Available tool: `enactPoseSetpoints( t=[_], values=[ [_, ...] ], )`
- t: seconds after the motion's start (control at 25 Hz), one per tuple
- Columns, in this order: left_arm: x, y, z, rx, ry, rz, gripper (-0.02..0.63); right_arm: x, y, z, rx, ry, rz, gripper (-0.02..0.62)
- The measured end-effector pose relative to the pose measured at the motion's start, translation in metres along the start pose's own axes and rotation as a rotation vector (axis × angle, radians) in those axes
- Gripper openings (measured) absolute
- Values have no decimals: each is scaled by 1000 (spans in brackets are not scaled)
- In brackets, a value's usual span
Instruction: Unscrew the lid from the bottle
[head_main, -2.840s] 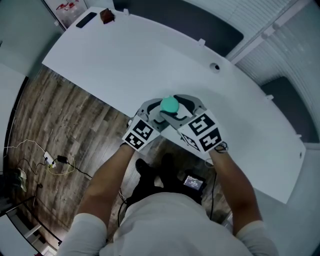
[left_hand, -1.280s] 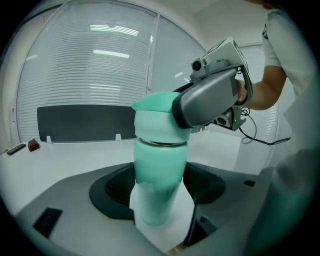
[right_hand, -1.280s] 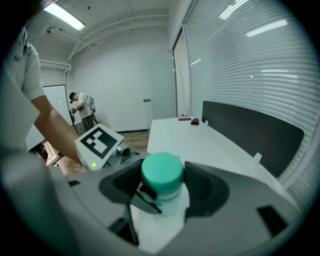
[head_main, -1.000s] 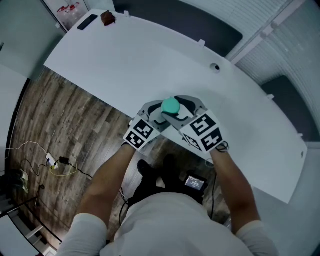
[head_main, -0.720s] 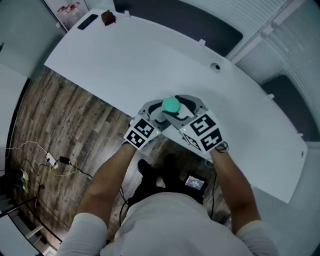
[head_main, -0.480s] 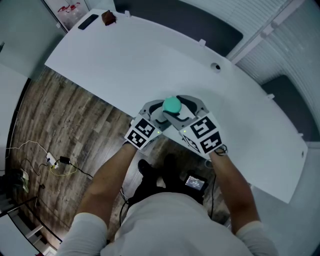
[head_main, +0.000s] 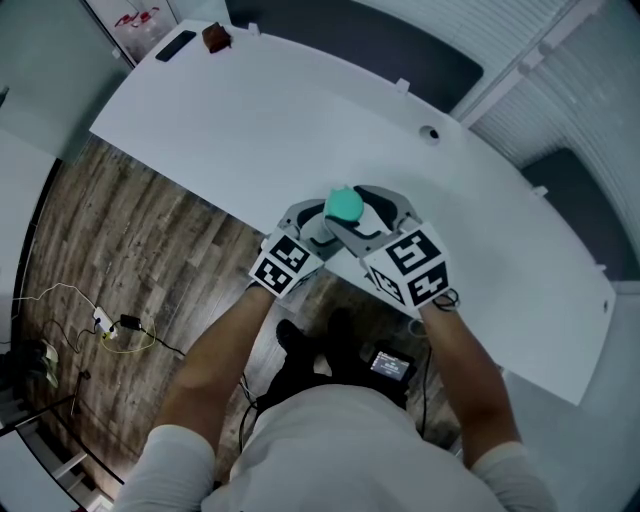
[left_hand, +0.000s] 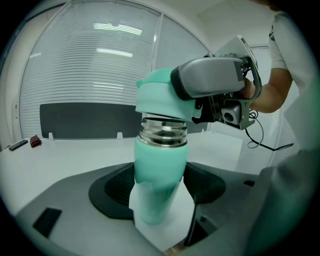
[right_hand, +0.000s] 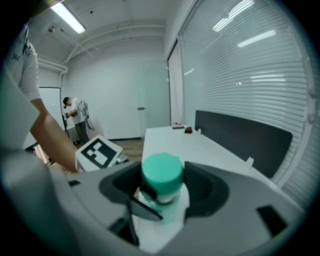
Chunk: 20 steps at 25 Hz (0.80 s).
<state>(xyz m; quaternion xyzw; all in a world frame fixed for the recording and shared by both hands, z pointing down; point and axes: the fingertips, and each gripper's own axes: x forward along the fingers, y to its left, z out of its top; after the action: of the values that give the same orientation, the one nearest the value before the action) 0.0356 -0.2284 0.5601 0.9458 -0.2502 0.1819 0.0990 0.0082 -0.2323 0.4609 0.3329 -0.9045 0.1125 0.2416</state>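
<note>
Teal bottle (left_hand: 159, 175) clamped in left gripper (head_main: 312, 228); right gripper (head_main: 368, 215) grips lid (left_hand: 155, 97), steel threads (left_hand: 162, 132) exposed.

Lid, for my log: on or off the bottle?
Loosened at least: lid tilted above the bottle's bare steel threads, held by right gripper. Fully free: cannot tell.

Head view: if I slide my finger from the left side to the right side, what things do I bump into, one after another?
Cables on the floor → left gripper's marker cube → teal lid → right gripper's marker cube.
</note>
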Motion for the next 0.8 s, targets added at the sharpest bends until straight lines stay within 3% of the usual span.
enactPoseSetpoints(
  t=[0.8],
  values=[
    [-16,-4,13,22,-18,44,316,-14,0,2,8,-32,-22,285]
  ],
)
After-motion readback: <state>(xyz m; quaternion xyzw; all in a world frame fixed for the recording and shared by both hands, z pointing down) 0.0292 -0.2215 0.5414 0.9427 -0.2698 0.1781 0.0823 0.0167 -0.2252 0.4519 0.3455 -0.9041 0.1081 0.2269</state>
